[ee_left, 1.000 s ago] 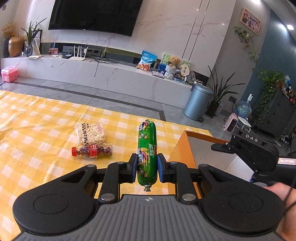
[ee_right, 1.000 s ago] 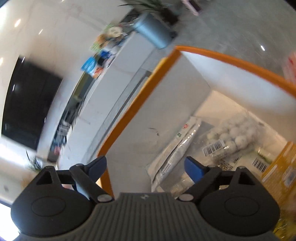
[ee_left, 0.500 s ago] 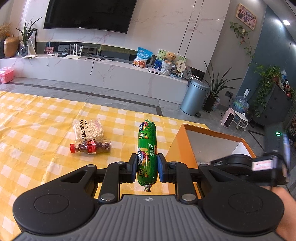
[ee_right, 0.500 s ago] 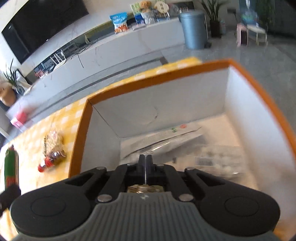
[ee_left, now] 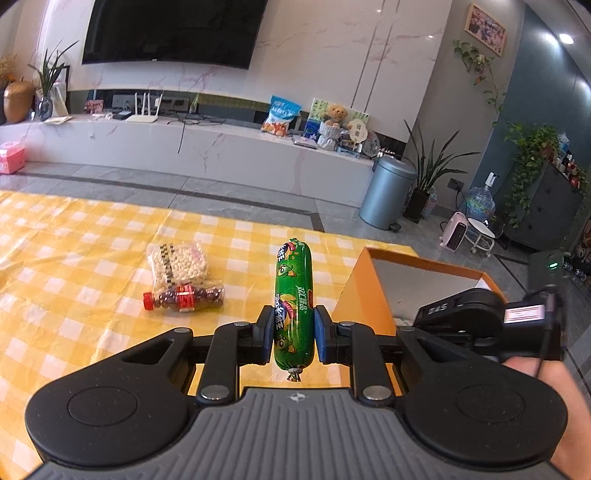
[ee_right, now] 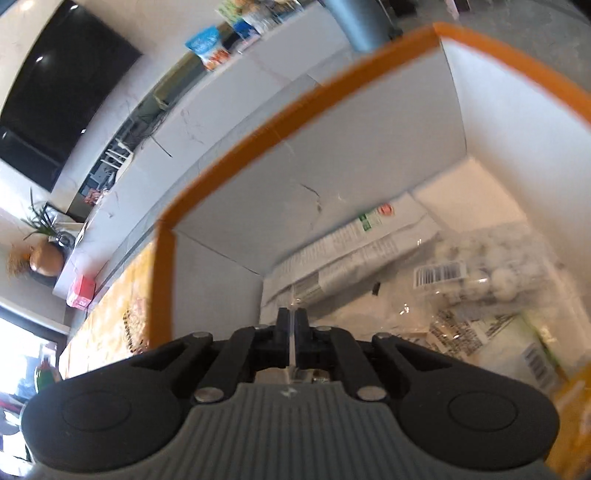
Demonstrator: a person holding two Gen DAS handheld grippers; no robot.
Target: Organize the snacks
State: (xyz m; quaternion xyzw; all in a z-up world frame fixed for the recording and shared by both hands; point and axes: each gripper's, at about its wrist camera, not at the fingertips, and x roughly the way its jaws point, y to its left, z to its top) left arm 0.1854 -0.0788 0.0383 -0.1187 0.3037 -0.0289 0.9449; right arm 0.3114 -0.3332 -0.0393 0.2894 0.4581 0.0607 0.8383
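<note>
Green sausage (ee_left: 293,295); yellow-and-white checked tablecloth (ee_left: 74,258); orange-rimmed box (ee_left: 369,288), white inside; red-capped bottle (ee_left: 183,297).

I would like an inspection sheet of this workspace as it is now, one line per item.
Surface: table under a yellow checked cloth.
Job's things: green sausage in the left tongs; bag of white puffs and small red-capped bottle on the cloth; orange box with packets inside.
Clutter: nothing seen on the cloth.
Grippers: left tongs shut on the sausage; right tongs shut, empty, over the box.
Cables: wires on the TV shelf; none on the table.
Surroundings: TV, bin, plants.
</note>
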